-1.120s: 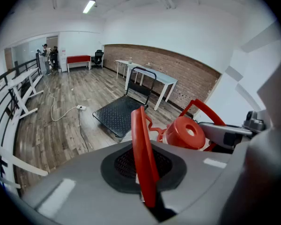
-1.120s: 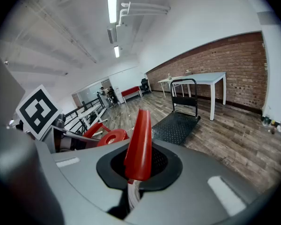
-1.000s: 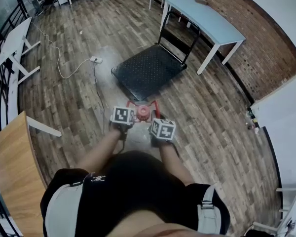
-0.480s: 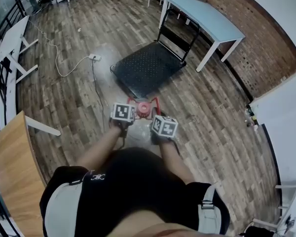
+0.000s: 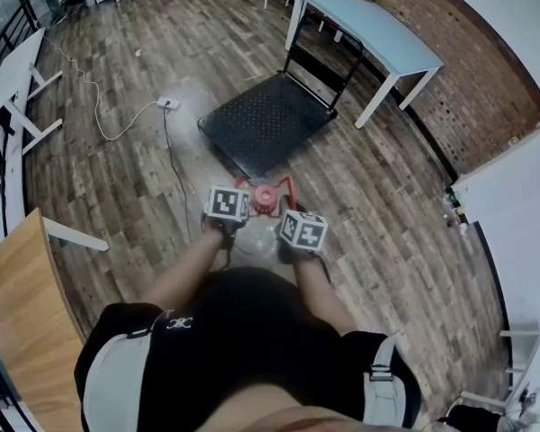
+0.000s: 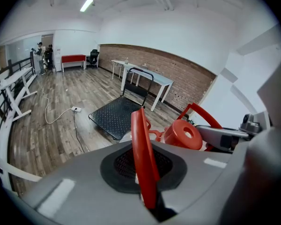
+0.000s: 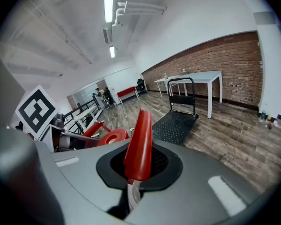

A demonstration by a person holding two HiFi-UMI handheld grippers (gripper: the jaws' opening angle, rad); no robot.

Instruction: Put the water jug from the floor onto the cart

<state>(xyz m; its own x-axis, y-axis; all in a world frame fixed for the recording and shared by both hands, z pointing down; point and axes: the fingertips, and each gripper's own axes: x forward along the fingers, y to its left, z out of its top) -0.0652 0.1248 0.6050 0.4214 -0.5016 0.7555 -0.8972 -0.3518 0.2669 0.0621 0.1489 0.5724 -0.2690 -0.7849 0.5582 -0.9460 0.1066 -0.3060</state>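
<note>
Right, both tongs are clenched: the left gripper (image 5: 227,207) bites the red band of the near handle (image 6: 141,153) and the right gripper (image 5: 302,232) bites its twin, the far handle (image 7: 139,144), each band standing edge-up between the jaws. The water jug (image 5: 264,198) hangs or sits between them directly in front of me, its red cap (image 6: 182,134) showing between the two marker cubes, just short of the near edge of the cart (image 5: 270,120); I cannot tell whether its base is off the wooden floor (image 5: 378,205). I judge the step in hand to be the lift and carry. To do it well I want to keep both grips hard, raise both hands together so the jug stays upright and does not swing, clear the deck edge before moving forward, and set it down well inside the black platform rather than on the rim, away from the upright push bar (image 5: 328,48). A thin band in each jaw could slip or twist under the weight, so I go slowly. Against the frames from a second ago almost nothing differs: the grippers flank the cap as before and the jug is no closer to the cart; only the head view has drifted slightly.
</note>
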